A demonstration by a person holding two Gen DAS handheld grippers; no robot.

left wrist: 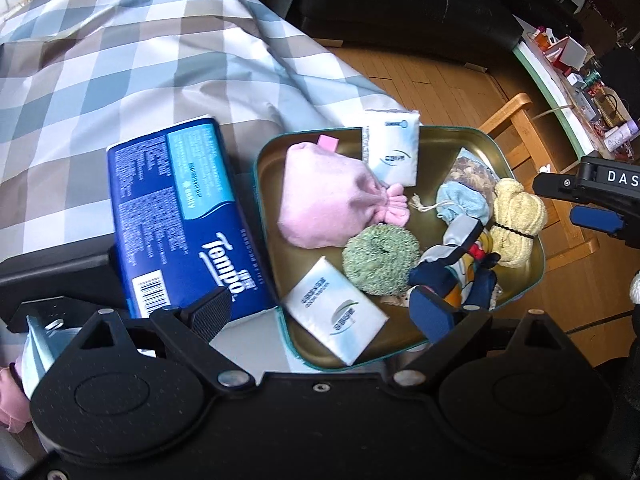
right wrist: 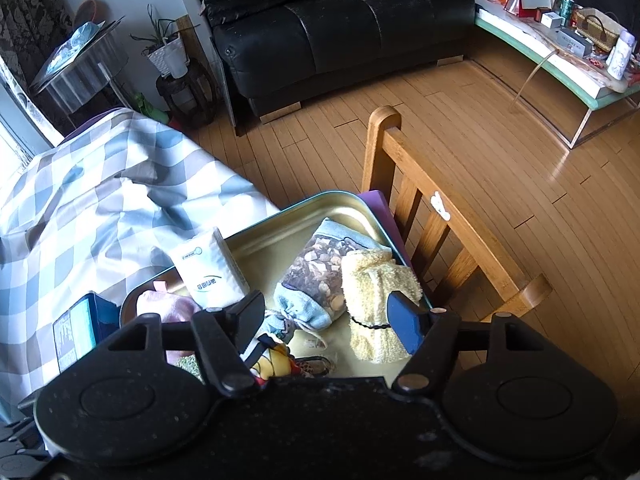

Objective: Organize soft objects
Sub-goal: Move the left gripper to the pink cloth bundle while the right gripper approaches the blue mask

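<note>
A shallow metal tray (left wrist: pixel 304 344) with a teal rim and a gold-coloured floor sits on a table draped in a blue, grey and white checked cloth (left wrist: pixel 120 80), and most of the soft things lie inside it. In the left wrist view a pink drawstring pouch (left wrist: pixel 320 200) fills the tray's left part, with a green scrunchy ring (left wrist: pixel 380 258) touching its lower edge. One white tissue packet (left wrist: pixel 334 316) lies flat at the near rim; a second white packet (left wrist: pixel 392 148) leans against the far rim. On the right side a rolled yellow towel (left wrist: pixel 516 220), bound by a dark band, lies beside a light blue pouch with a brown printed panel (left wrist: pixel 466 196), and a small stuffed toy in dark blue, grey and red (left wrist: pixel 460 256) rests in front of them. A big blue Tempo tissue pack (left wrist: pixel 180 216) lies on the cloth just outside the tray's left rim. The left gripper (left wrist: pixel 324 312) hangs over the near edge with its fingers spread wide and nothing between them (one fingertip is above the Tempo pack, the other above the toy). The right gripper (right wrist: pixel 330 320) stands partly open above the tray's right part, its blue-padded finger (right wrist: pixel 406 328) in front of the yellow towel without gripping it. A wooden chair (right wrist: pixel 440 216) stands just beyond the tray.
</note>
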